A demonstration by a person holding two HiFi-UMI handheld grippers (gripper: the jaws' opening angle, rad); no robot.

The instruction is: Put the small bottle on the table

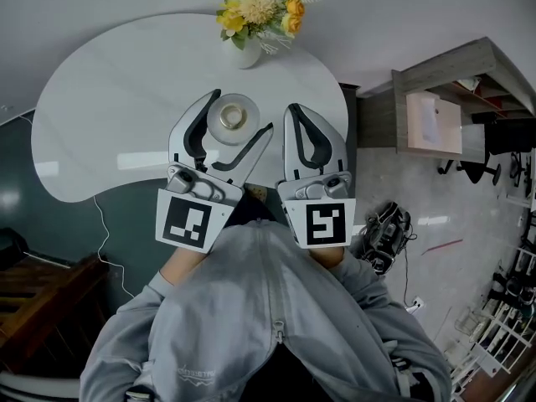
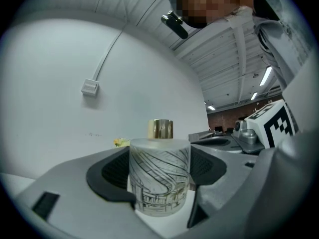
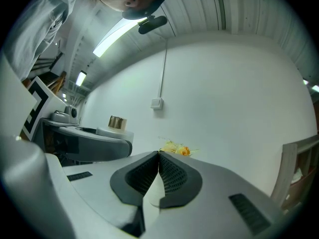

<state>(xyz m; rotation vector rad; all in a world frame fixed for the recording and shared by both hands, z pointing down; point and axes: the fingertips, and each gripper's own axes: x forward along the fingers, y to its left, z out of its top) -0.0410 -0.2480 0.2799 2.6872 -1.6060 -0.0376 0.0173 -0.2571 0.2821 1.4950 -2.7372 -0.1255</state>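
Note:
The small bottle (image 1: 234,117) is frosted glass with a line drawing and a gold cap. In the head view it is over the white round table (image 1: 109,115). My left gripper (image 1: 240,114) is shut on it, one jaw on each side. The left gripper view shows the bottle (image 2: 159,178) upright between the black pads (image 2: 110,173), with the cap on top. My right gripper (image 1: 295,111) hovers just right of it, shut and empty. In the right gripper view its tips (image 3: 159,156) meet, and the bottle's cap (image 3: 117,122) shows at the left.
A white vase of yellow flowers (image 1: 251,15) stands at the table's far edge. A wooden shelf unit (image 1: 444,90) is off to the right. A dark bag (image 1: 385,233) lies on the floor. A white cable (image 1: 105,233) hangs by the table's near edge.

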